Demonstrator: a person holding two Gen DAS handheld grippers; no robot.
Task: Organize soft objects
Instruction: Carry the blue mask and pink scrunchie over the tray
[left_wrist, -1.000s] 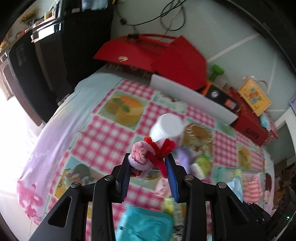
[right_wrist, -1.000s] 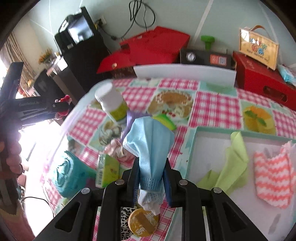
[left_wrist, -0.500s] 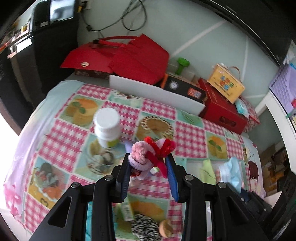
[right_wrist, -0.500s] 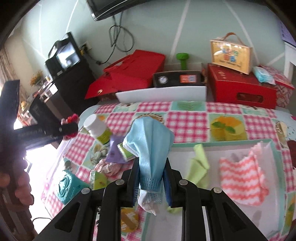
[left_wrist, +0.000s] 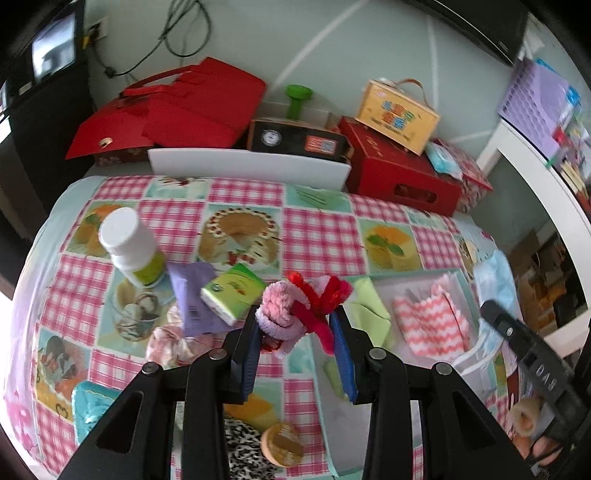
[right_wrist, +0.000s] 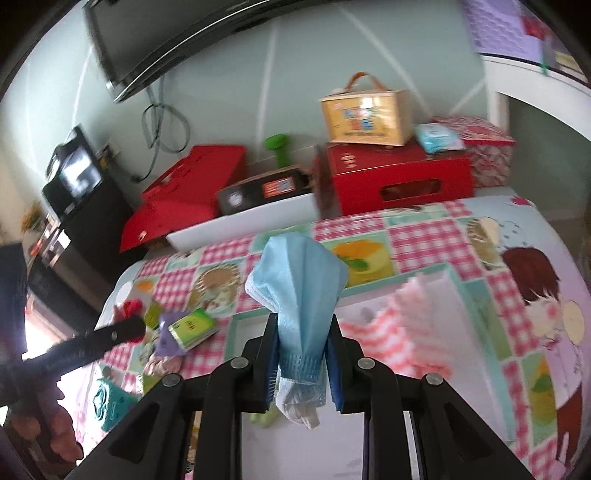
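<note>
Left gripper (left_wrist: 299, 328): clamped on a bundle of pink and red hair ties (left_wrist: 295, 314), held in the air above the near left corner of the tray (left_wrist: 460, 275). Right gripper (right_wrist: 301, 343): pinched narrow on a folded blue face mask (right_wrist: 297, 280), held above the tray's near edge; the mask's loose end hangs below the jaws.

The tray lies on the checked tablecloth (left_wrist: 317, 236), right of the clutter. It already holds a green cloth (left_wrist: 369, 306) at its left end and a pink zigzag cloth (left_wrist: 428, 321) in the middle. Left of it lie a tissue pack (left_wrist: 232, 291), a purple packet (left_wrist: 194, 295), a white bottle (left_wrist: 129, 247) and a floral hair tie (left_wrist: 173, 341).

Assessment: the step in hand appears to be carrying both soft items to the tray for release.

Recommendations:
- Bring each load fully inside the rim before opening; the hair ties sit near the edge and could roll out.
- Lower close to the tray floor; a drop from height may bounce the springy bundle.
- Place the mask on bare floor right of the pink cloth, keeping items sorted.
- Keep the two grippers apart over the tray; their paths converge here.
</note>
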